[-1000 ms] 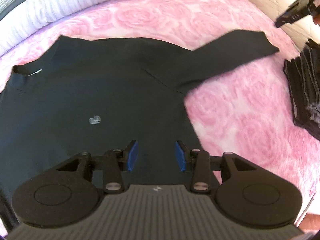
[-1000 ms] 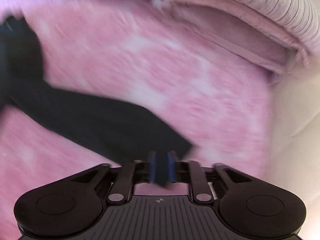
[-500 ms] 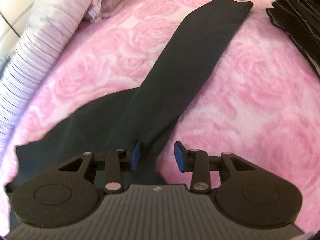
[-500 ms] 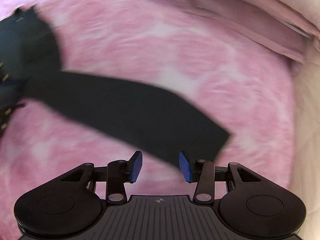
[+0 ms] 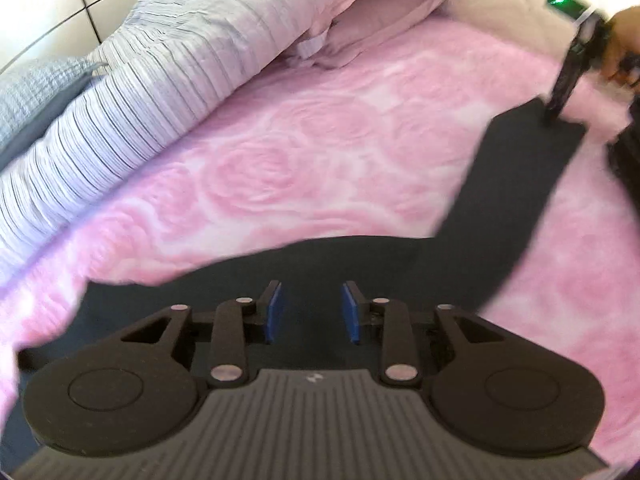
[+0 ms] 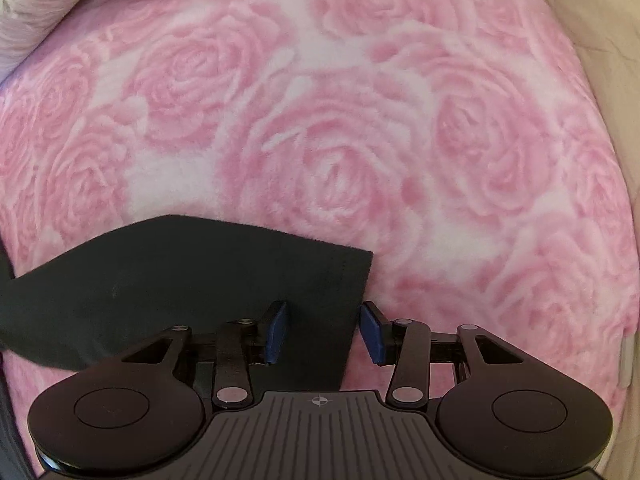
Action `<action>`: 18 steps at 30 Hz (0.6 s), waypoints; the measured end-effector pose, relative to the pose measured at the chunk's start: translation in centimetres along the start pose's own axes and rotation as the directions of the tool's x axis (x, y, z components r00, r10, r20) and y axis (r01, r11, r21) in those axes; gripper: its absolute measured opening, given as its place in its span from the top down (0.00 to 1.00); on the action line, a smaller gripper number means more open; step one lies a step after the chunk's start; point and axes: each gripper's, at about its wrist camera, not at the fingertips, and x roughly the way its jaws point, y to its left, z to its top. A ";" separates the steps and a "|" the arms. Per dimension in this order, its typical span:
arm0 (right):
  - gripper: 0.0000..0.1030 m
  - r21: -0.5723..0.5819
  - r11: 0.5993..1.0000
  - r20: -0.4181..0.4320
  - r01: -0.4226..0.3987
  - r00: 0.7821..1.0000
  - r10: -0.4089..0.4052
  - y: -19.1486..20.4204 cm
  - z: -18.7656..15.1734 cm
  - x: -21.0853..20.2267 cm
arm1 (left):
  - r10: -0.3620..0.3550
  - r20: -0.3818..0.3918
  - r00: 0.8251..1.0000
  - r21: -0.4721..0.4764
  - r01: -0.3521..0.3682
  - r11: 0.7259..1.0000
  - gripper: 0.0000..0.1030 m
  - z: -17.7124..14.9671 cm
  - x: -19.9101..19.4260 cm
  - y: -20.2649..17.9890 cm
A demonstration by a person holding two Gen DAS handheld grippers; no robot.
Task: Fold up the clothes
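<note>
The shirt (image 5: 360, 264) lay flat on the pink blanket (image 5: 320, 152), its dark body spread under the left gripper (image 5: 311, 312) and running off the picture's bottom-left corner. One sleeve (image 5: 520, 184) stretched away up and to the right, straight and uncreased, ending in a square cuff. The left gripper hung over the shirt's upper edge with its blue pads narrowly apart and nothing pinched between them; whether the tips touched the cloth could not be told.

At the far cuff, the right gripper (image 6: 324, 332) pointed down over the sleeve's end. Its jaws were closing, moderately apart, with the cuff's corner lying between the pads; the pads did not press on it. The cuff's end edge ran close beside the right pad (image 6: 370, 334). In the left view that gripper showed only as a dark blurred bar (image 5: 566, 80) in a hand (image 5: 620, 44) at the frame's rim.

Beyond the sleeve, the blanket lay open and bare in a broad sweep toward a striped quilt (image 5: 140, 92) bunched along the upper left and a pale pillow (image 5: 384, 12) behind it. A beige padded edge (image 6: 600, 60) bounded the blanket on the right.

A dark mass (image 5: 628, 160) at the right rim of the left view was cut off and could not be made out. The shirt's collar and other sleeve were out of frame.
</note>
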 end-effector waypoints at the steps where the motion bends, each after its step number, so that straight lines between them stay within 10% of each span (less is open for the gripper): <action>1: 0.76 0.003 1.000 0.002 -0.006 1.000 0.006 0.0 -0.1 -0.1 | -0.005 -0.011 1.000 0.026 0.006 1.000 0.72 0.5 0.8 0.5; 3: 0.95 -0.005 1.000 -0.006 -0.020 1.000 0.020 0.2 -0.5 -0.7 | -0.019 -0.030 0.999 0.086 0.021 0.996 0.72 1.6 2.3 0.9; 8: 0.95 -0.286 0.947 0.033 0.147 0.989 -0.143 4.1 -3.6 -4.8 | -0.161 -0.084 0.983 0.251 0.177 0.952 0.65 4.1 5.6 -0.7; 14: 0.95 -0.366 0.896 0.164 0.250 0.966 -0.202 7.4 -10.3 -8.5 | -0.277 -0.241 0.930 0.403 0.356 0.843 0.62 5.3 8.6 -2.7; 18: 0.95 -0.358 0.888 0.239 0.288 0.948 -0.211 8.5 -13.3 -9.6 | -0.270 -0.282 0.921 0.481 0.379 0.790 0.84 4.8 8.6 -3.5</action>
